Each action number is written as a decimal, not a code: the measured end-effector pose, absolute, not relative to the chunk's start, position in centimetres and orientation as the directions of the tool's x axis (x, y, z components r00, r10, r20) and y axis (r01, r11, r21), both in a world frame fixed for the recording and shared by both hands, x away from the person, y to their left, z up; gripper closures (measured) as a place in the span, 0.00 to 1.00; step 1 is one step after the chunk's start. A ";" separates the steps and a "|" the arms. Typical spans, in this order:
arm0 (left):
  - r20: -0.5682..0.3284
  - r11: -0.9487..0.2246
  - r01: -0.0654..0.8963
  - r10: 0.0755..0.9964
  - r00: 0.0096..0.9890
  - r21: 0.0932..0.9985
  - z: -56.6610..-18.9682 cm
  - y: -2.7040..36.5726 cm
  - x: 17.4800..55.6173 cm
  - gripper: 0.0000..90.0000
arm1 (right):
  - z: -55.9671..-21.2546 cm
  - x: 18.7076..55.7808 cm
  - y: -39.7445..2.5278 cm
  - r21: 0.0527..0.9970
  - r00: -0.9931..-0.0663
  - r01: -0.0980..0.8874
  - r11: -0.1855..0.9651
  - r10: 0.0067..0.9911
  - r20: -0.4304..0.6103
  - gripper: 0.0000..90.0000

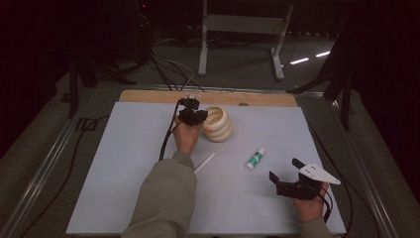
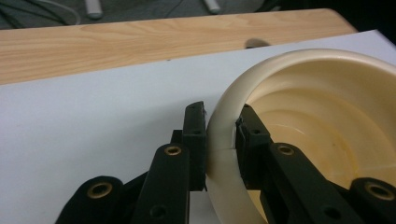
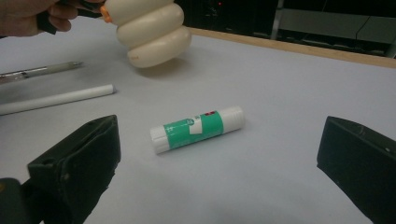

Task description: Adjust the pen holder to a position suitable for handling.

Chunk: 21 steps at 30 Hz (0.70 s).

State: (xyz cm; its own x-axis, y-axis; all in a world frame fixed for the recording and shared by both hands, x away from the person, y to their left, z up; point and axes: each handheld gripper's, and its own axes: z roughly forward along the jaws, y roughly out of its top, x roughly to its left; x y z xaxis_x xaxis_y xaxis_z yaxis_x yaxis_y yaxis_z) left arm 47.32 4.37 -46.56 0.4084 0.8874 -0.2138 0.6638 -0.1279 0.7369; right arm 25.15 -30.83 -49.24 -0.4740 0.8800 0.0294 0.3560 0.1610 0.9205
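Note:
A cream ribbed pot (image 1: 218,124) stands on the white sheet (image 1: 124,163) near the far middle. My left gripper (image 1: 199,117) is shut on its rim, one jaw inside and one outside, as the left gripper view shows at my left gripper (image 2: 219,122) and the pot (image 2: 327,116). In the right gripper view the pot (image 3: 152,35) leans over. A green-and-white glue stick (image 1: 255,158) lies right of centre. My right gripper (image 1: 285,169) hovers open near the front right, and in its own view my right gripper (image 3: 222,154) has the glue stick (image 3: 197,128) lying ahead between the spread jaws.
A white rod (image 1: 204,162) lies beside the left forearm, seen again as the white rod (image 3: 56,100), with a pen (image 3: 42,71) behind it. A wooden table edge (image 1: 148,96) runs along the far side. Cables and a metal stand (image 1: 242,29) sit beyond.

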 end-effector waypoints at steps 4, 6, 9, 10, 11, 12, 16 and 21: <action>-0.203 -0.157 0.655 0.875 0.439 0.739 -46.3 4.1 46.9 0.87 | -49.2 25.1 -30.9 0.921 -0.472 0.356 0.159 0.881 0.030 0.00; -0.194 -0.189 0.642 0.858 0.476 0.743 -46.0 3.7 46.3 0.87 | -49.2 25.1 -30.9 0.920 -0.471 0.357 0.159 0.881 0.031 0.00; -0.194 -0.200 0.628 0.844 0.500 0.752 -45.6 3.4 45.7 0.87 | -49.2 25.1 -30.8 0.919 -0.473 0.358 0.162 0.881 0.029 0.00; -0.193 -0.207 0.624 0.838 0.511 0.753 -45.5 3.3 45.5 0.87 | -49.2 25.1 -30.8 0.920 -0.474 0.358 0.163 0.880 0.029 0.00; -0.190 -0.217 0.620 0.831 0.522 0.754 -45.4 3.2 45.3 0.87 | -49.2 25.1 -30.8 0.919 -0.474 0.358 0.163 0.880 0.029 0.00; -0.188 -0.222 0.614 0.826 0.531 0.758 -45.3 3.1 45.0 0.87 | -49.2 25.1 -30.7 0.919 -0.474 0.359 0.163 0.880 0.029 0.00; -0.191 -0.232 0.603 0.810 0.554 0.763 -45.1 2.9 44.3 0.86 | -49.2 25.1 -30.8 0.919 -0.473 0.359 0.164 0.881 0.027 0.00; -0.176 -0.265 0.596 0.797 0.578 0.758 -45.1 2.5 43.8 0.86 | -49.2 25.1 -30.7 0.918 -0.473 0.360 0.166 0.880 0.026 0.00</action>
